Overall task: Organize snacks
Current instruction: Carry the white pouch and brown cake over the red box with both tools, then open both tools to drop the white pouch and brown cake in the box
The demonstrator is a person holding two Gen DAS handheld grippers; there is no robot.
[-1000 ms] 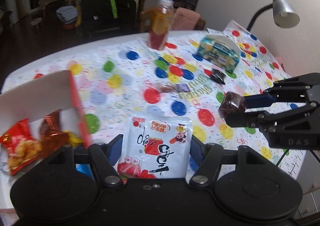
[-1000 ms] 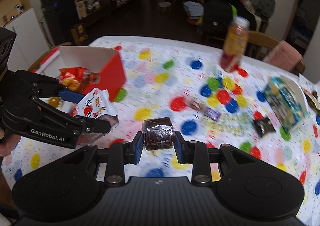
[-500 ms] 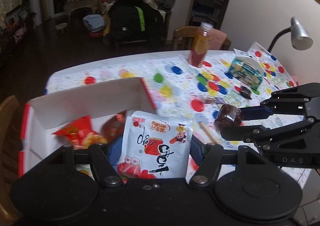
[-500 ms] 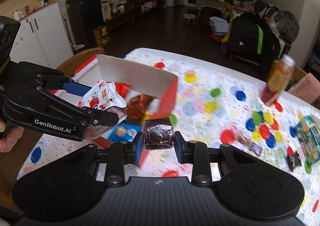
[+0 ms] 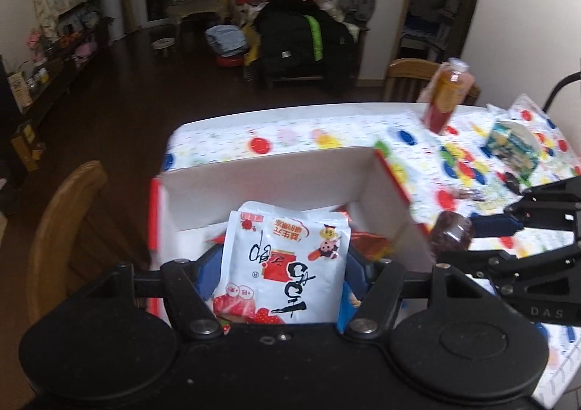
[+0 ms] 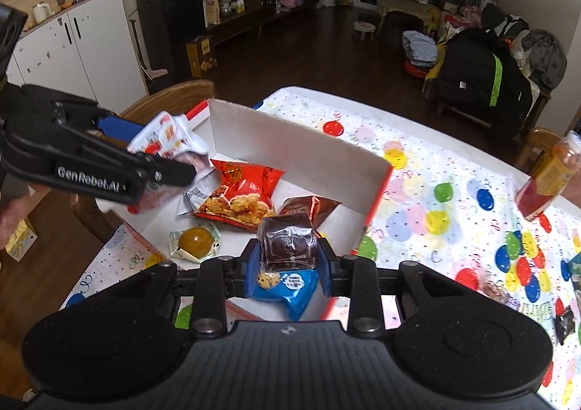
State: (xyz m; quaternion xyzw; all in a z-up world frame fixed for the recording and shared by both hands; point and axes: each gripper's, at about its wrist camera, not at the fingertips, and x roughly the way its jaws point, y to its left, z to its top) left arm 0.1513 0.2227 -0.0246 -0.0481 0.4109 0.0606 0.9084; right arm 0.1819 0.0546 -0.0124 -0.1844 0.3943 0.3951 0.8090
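Left wrist: our left gripper (image 5: 285,261) clamps a glossy white pouch (image 5: 287,265) over the cardboard box (image 5: 276,174). Right wrist: our right gripper (image 6: 288,257) pinches a cellophane-wrapped brown cake (image 6: 288,241) above the box's near right corner.

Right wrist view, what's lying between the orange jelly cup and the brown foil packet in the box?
The red snack bag lies between the jelly cup and the brown foil packet, seen in the right wrist view.
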